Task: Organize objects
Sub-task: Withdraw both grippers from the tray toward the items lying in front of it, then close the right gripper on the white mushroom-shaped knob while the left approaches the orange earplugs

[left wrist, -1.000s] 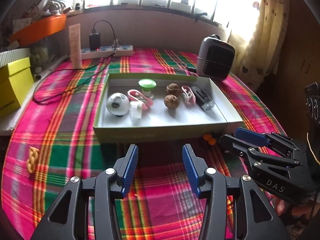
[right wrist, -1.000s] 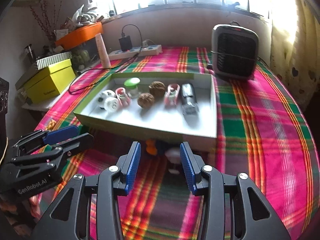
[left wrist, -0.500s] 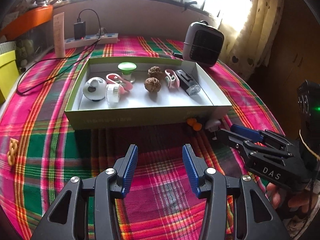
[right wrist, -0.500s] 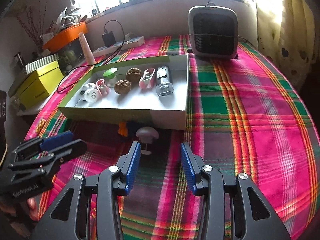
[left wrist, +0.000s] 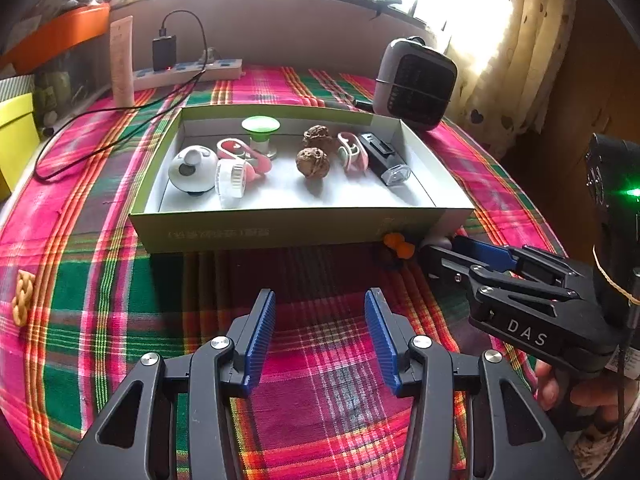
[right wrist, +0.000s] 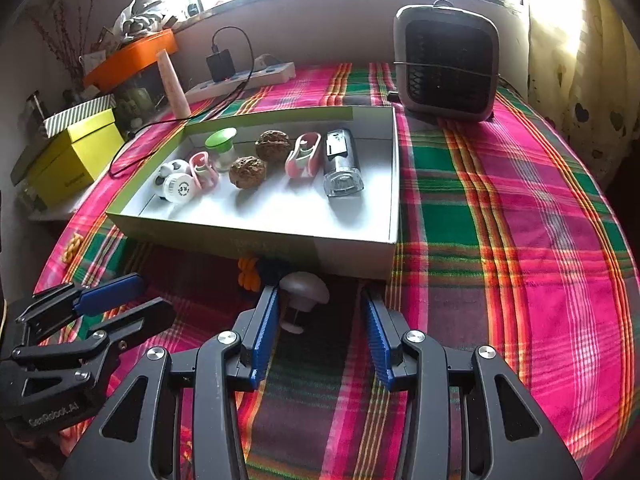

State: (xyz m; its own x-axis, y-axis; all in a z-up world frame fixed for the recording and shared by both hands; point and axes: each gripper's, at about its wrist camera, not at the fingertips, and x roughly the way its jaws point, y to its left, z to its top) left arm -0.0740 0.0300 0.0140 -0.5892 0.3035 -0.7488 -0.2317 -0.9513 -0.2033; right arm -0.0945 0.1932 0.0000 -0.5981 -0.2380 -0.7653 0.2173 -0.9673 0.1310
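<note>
- The right gripper (right wrist: pixel 318 322) hangs low over the plaid tablecloth (right wrist: pixel 500 216), jaws standing wide with nothing pressed between the blue pads.
- A white mushroom-shaped piece (right wrist: pixel 302 292) stands upright on the cloth just ahead of those jaws, close to the left pad (whether it touches that pad I cannot tell).
- Beyond the mushroom piece and a little left of the jaws lies a small orange toy (right wrist: pixel 246 272), tight against the near wall of the shallow box (right wrist: pixel 352 254).
- The box sits straight ahead of both grippers; it holds a green-capped piece (right wrist: pixel 221 144), two walnuts (right wrist: pixel 260 156), a pink clip (right wrist: pixel 304 154), a second pink clip (right wrist: pixel 202 170), a black and clear lighter-like item (right wrist: pixel 340 164) and a white round piece (right wrist: pixel 180 188).
- The left gripper (left wrist: pixel 320 332) is also wide open and empty, with only bare cloth between its pads; the box's near wall lies ahead of it.
- In the left view the right gripper comes in from the right, tips reaching toward the orange toy.
- A tan braided piece (left wrist: pixel 22 298) lies on the cloth far off to the left of the left jaws.
- A small heater (right wrist: pixel 446 62) stands past the box, ahead and to the right of the right jaws.
</note>
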